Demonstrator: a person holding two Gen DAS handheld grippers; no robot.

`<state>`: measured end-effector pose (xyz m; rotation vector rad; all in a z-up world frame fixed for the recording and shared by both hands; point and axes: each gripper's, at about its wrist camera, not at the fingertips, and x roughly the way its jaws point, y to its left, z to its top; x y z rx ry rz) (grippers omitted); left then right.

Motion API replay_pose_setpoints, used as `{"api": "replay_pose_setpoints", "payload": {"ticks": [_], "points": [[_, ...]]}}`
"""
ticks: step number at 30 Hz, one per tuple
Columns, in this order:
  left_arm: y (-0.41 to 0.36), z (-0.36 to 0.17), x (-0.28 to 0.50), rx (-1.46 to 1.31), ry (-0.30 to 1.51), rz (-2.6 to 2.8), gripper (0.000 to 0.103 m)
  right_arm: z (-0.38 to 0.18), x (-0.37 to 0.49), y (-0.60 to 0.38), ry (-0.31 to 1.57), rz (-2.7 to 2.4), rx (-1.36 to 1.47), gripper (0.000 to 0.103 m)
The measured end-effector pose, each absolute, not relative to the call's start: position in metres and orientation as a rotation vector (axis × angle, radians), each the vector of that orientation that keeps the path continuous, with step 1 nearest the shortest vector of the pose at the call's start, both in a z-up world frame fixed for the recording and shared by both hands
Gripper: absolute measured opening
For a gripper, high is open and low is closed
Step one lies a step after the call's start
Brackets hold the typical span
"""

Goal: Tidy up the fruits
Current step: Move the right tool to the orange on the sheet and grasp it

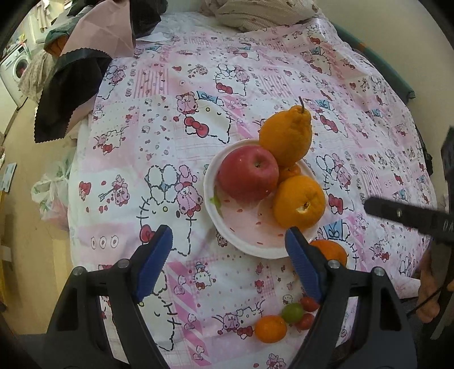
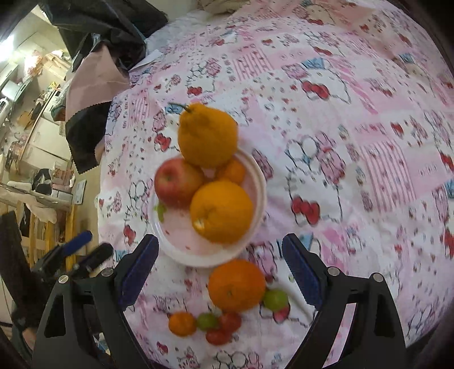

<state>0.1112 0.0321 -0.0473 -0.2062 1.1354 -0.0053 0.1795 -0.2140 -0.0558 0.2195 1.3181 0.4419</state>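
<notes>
A white plate [image 1: 249, 247] [image 2: 195, 257] on the pink cartoon bedsheet holds a red apple [image 1: 248, 174] [image 2: 177, 183], a knobby stemmed orange [image 1: 286, 133] [image 2: 208, 136], a round orange [image 1: 299, 201] [image 2: 221, 211] and a small mandarin [image 1: 289, 171] [image 2: 234, 171]. Another orange [image 1: 332, 251] [image 2: 237, 285] lies on the sheet just in front of the plate. Nearer still lie a small mandarin [image 1: 270, 328] [image 2: 182, 323], green grapes [image 1: 292, 312] [image 2: 275, 298] and red cherry tomatoes [image 1: 309, 303] [image 2: 229, 322]. My left gripper [image 1: 228, 235] hangs open and empty above the plate's near edge. My right gripper [image 2: 220, 241] is open and empty over the plate's near rim.
Dark and pink cloths [image 1: 76, 85] [image 2: 93, 85] are heaped at the sheet's back left corner. A pillow [image 1: 255, 14] lies at the far edge. The bed drops off on the left, with a plastic bag [image 1: 54, 195] on the floor and furniture [image 2: 34, 136] beyond.
</notes>
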Motion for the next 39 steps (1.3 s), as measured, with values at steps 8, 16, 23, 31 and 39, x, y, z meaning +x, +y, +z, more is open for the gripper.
{"api": "replay_pose_setpoints", "payload": {"ticks": [8, 16, 23, 31, 39], "points": [[0.041, -0.051, 0.094, -0.265, 1.166, 0.014, 0.079, -0.081, 0.143, -0.228, 1.376, 0.397, 0.228, 0.091], [0.045, -0.059, 0.077, -0.335, 1.207, 0.012, 0.079, -0.108, 0.126, -0.207, 1.43, 0.422, 0.091, 0.091], [0.038, -0.062, 0.08, -0.301, 1.205, 0.006, 0.079, -0.134, 0.127, -0.179, 1.472, 0.422, -0.063, 0.091], [0.033, -0.065, 0.084, -0.258, 1.195, 0.025, 0.079, -0.152, 0.137, -0.175, 1.468, 0.424, -0.129, 0.09], [0.032, -0.07, 0.085, -0.243, 1.201, 0.038, 0.079, -0.153, 0.136, -0.167, 1.468, 0.468, -0.128, 0.075]]}}
